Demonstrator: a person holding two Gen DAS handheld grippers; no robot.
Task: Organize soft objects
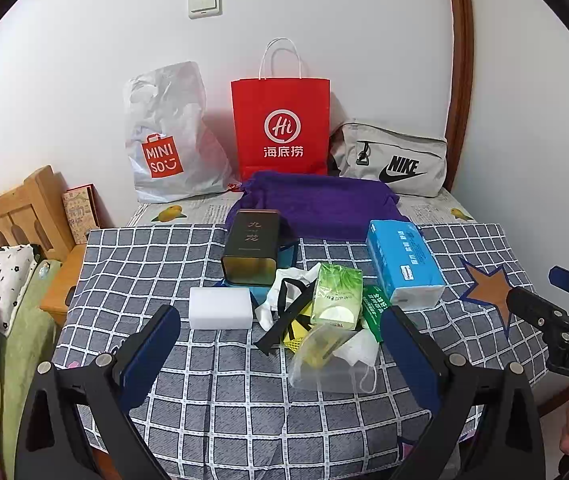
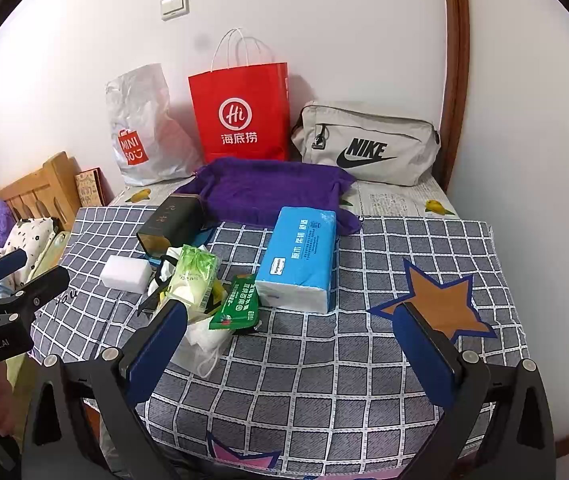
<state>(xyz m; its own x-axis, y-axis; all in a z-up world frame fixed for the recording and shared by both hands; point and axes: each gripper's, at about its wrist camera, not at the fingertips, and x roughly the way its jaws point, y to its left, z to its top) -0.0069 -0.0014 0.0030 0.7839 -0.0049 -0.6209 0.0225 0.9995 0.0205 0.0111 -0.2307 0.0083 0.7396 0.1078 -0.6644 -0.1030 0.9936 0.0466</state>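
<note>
A pile of soft things lies mid-table on the checked cloth (image 1: pixel 212 412): a white sponge block (image 1: pixel 220 307), a green tissue pack (image 1: pixel 337 295), a small green packet (image 2: pixel 237 303), a white face mask (image 1: pixel 358 354) and a blue tissue pack (image 1: pixel 402 266). A purple drawstring bag (image 1: pixel 316 204) lies behind them. My left gripper (image 1: pixel 284 350) is open and empty, just short of the pile. My right gripper (image 2: pixel 290 340) is open and empty, in front of the blue tissue pack (image 2: pixel 298 264).
A dark tin box (image 1: pixel 250 254) stands by the sponge. At the back wall stand a Miniso plastic bag (image 1: pixel 166 136), a red paper bag (image 1: pixel 280 128) and a grey Nike pouch (image 1: pixel 392 160). A wooden bed frame (image 1: pixel 20 212) with bedding is on the left.
</note>
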